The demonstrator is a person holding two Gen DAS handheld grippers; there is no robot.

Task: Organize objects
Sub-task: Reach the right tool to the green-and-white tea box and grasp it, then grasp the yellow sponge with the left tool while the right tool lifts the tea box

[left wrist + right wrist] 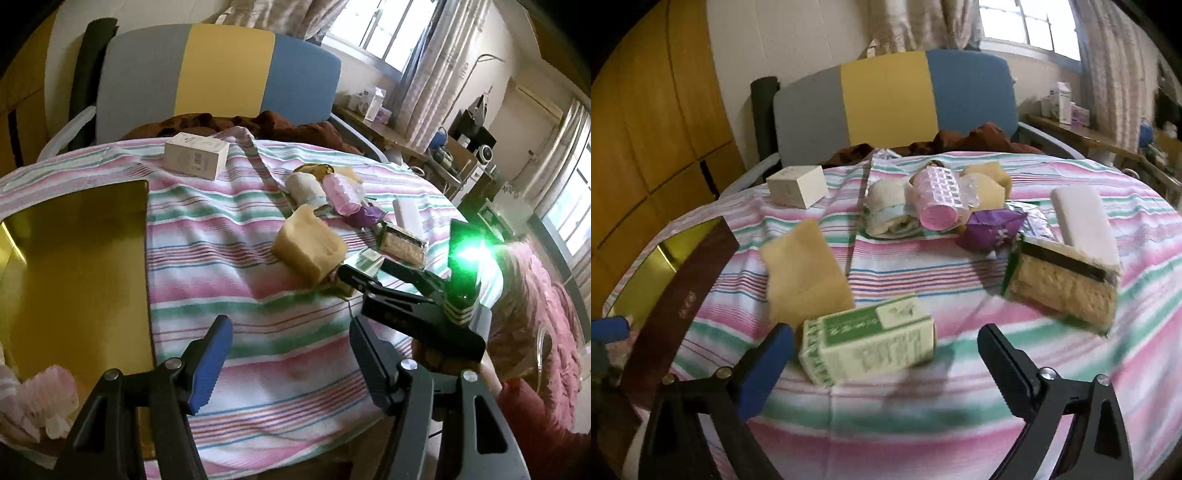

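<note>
A green-and-white carton [868,345] lies on the striped cloth between the fingers of my open right gripper [886,338], which does not grip it. A tan sponge block [805,269] leans just behind it. Further back lie a pink roll [940,199], a white cloth roll [886,206], a purple wrapper [990,229], a cracker pack [1063,280] and a white bar [1086,225]. My left gripper [291,336] is open and empty above the cloth. In the left wrist view the right gripper [364,273] reaches beside the sponge block [308,249].
A gold-lined box [74,273] with a dark rim [679,306] stands at the left; pink and white items [40,402] lie in its near corner. A white carton [195,155] sits at the back left. A grey, yellow and blue chair back [890,99] stands behind the round table.
</note>
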